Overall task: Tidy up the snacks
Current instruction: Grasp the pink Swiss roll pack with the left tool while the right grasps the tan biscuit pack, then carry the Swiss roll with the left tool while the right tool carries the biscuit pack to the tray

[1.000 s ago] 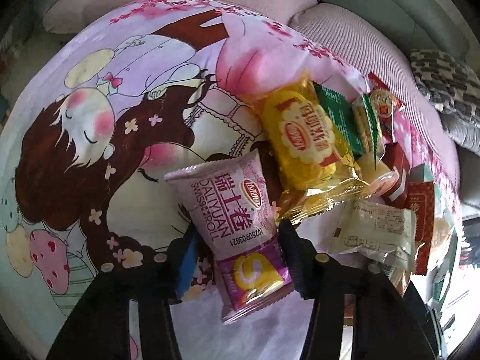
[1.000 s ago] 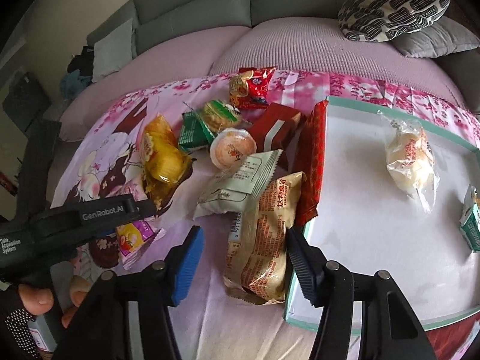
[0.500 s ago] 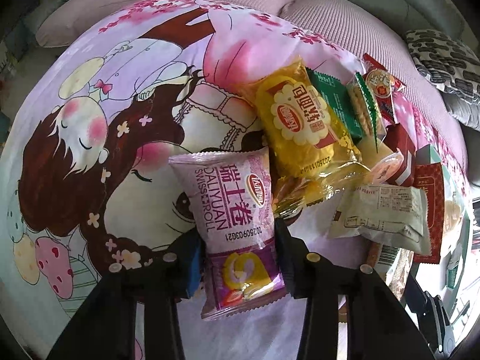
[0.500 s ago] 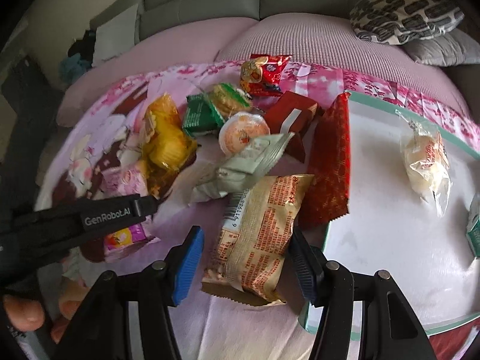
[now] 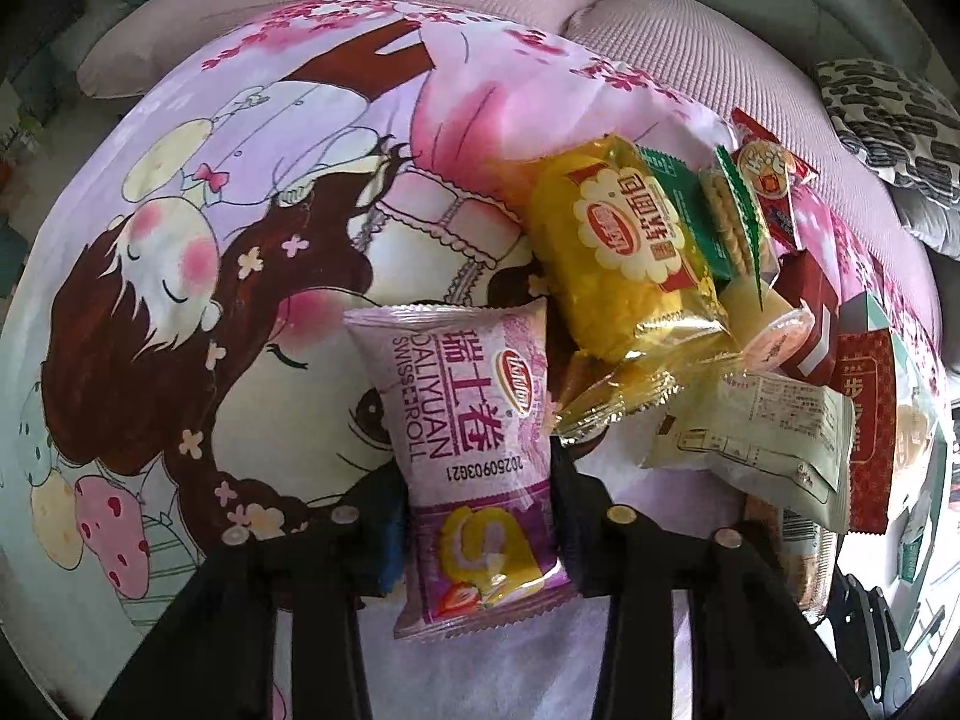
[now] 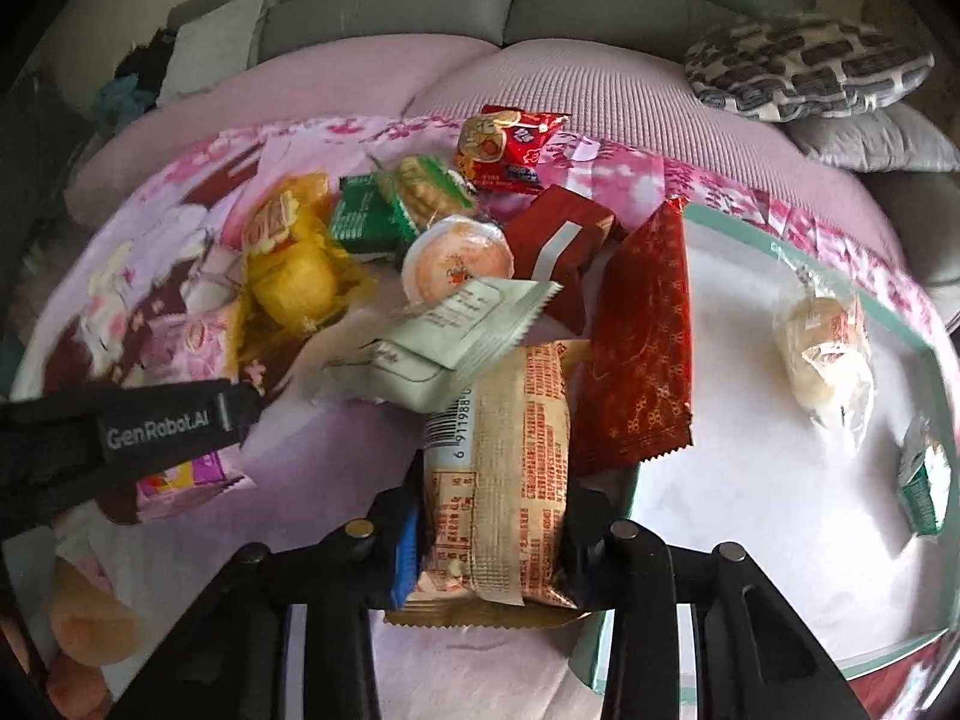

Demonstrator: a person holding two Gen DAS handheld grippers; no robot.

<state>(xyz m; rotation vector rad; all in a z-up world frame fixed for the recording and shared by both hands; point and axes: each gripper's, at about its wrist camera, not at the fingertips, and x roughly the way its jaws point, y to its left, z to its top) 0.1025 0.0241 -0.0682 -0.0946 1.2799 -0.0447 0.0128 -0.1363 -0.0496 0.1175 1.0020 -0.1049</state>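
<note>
In the left wrist view my left gripper (image 5: 480, 516) is shut on a pink and purple Swiss roll packet (image 5: 468, 408), which stands up between the fingers over the cartoon blanket (image 5: 240, 240). The right wrist view shows my right gripper (image 6: 495, 516) with its jaws closing on a beige snack packet (image 6: 504, 432); both pads touch its sides. This packet lies lengthwise by the green rim of a white tray (image 6: 798, 258). The pink packet (image 6: 192, 348) also shows at the left there.
A snack pile sits behind: yellow cake packet (image 5: 624, 252), pale green packet (image 6: 456, 342), jelly cup (image 6: 459, 258), dark red box (image 6: 558, 234), red packet (image 6: 642, 348) overlapping the tray edge. A wrapped bun (image 6: 828, 354) lies in the tray. A patterned cushion (image 6: 810, 66) is far right.
The left jaws closed in on the pink packet. The right gripper came down over the beige packet and its jaws narrowed from wide apart to touching it.
</note>
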